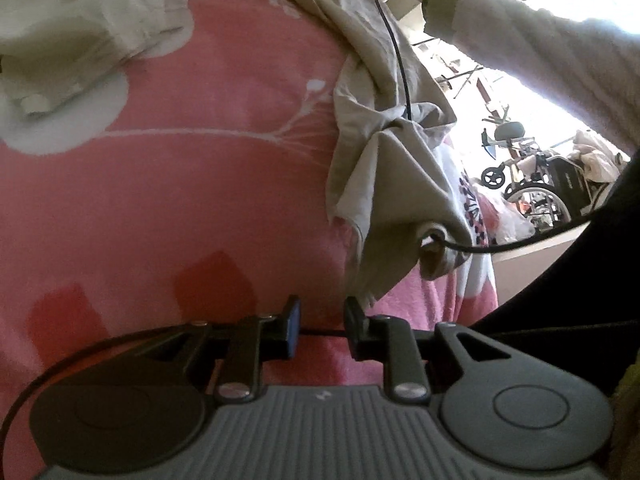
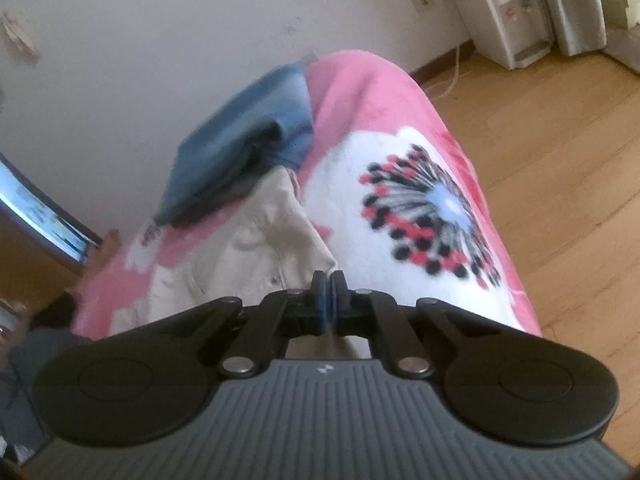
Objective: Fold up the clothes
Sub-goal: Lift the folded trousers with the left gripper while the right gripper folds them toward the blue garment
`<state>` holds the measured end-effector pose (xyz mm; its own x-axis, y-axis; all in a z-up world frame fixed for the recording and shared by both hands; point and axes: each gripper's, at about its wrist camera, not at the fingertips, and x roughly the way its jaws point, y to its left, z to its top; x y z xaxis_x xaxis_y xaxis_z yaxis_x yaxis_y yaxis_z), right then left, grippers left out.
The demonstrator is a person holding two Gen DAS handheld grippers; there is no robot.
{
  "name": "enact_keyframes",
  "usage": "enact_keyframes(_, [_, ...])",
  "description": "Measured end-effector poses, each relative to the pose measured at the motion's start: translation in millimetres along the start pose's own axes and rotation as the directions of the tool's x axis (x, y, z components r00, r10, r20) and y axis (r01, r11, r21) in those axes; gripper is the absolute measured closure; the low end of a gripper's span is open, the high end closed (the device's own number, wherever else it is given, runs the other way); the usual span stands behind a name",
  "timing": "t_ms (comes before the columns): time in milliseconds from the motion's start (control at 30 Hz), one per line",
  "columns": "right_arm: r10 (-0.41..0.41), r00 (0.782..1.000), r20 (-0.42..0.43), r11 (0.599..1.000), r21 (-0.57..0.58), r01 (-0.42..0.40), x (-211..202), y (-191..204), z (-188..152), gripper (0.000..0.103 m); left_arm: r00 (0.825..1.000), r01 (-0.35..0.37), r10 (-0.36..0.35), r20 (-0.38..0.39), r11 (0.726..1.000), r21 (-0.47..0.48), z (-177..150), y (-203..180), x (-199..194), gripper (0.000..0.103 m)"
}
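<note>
Bed: pink floral blanket point(image 2: 360, 92), the folding surface.
Right gripper point(image 2: 329, 286): jaws together beside beige garment point(image 2: 256, 248).
Left gripper point(image 1: 320, 320): apart, empty, nearing hanging cloth.

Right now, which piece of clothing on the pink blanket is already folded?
The blue garment by the wall: it lies in a flat, squared stack. The cream garment nearer the right gripper is still crumpled and spread loose on the pink blanket.
</note>
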<state>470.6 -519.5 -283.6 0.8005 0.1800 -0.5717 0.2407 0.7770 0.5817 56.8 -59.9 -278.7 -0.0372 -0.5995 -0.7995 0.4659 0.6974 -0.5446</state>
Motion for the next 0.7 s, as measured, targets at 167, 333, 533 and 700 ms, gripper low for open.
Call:
enact_keyframes(167, [-0.107,0.99,0.091,0.992,0.077,0.1,7,-18,7,0.103,0.999,-0.032,0.032,-0.011,1.0,-0.001,-1,-2,-3,0.08])
enact_keyframes(333, [0.007,0.999,0.051,0.988,0.155,-0.015,15,-30,14,0.092,0.998,-0.054,0.053,-0.017,0.998,-0.028,-3,2,-9,0.08])
enact_keyframes(533, [-0.024,0.999,-0.028,0.999,0.028,0.025,32,0,24,0.073,0.997,-0.073,0.073,-0.003,0.996,-0.042,-8,-1,-12,0.08])
enact_keyframes(700, [-0.027,0.998,-0.059,0.999,-0.032,0.025,35,13,27,0.103,0.996,-0.089,0.089,0.005,0.994,-0.065,-14,-1,-18,0.08])
